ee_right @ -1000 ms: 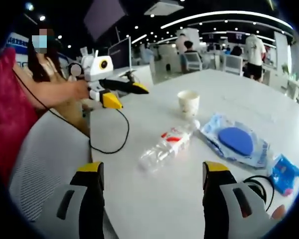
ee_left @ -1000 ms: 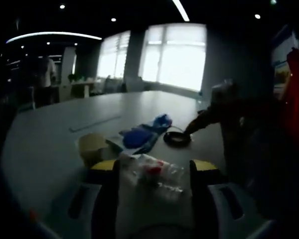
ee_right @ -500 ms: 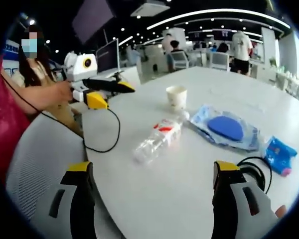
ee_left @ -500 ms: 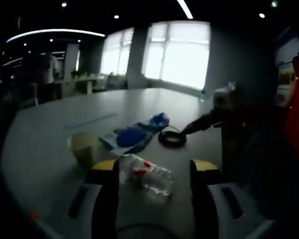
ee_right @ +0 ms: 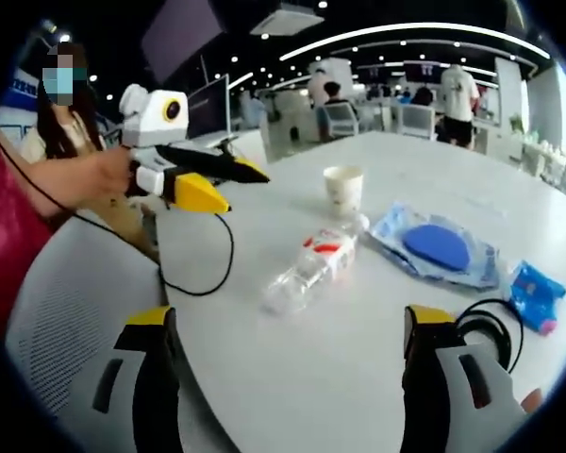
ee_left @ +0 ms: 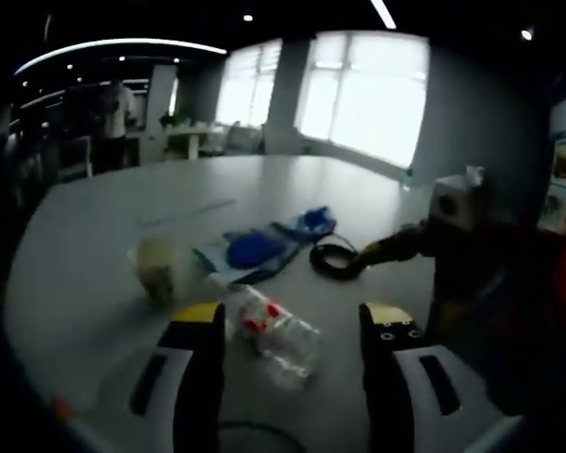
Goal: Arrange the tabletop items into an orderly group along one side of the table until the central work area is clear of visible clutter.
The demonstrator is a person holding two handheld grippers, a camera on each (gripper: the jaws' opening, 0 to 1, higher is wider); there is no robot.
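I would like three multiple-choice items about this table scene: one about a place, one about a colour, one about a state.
1. The paper cup stands:
A. beyond the bottle's cap end
B. on the coiled cable
C. between the right gripper's jaws

2. The bottle's label is:
A. green
B. red and white
C. black

3. The plastic bottle is:
A. upright
B. lying on its side
C. held by a gripper

Answers:
1. A: the right gripper view shows the cup just past the cap.
2. B: red and white bands show.
3. B: it lies flat on the table, untouched.
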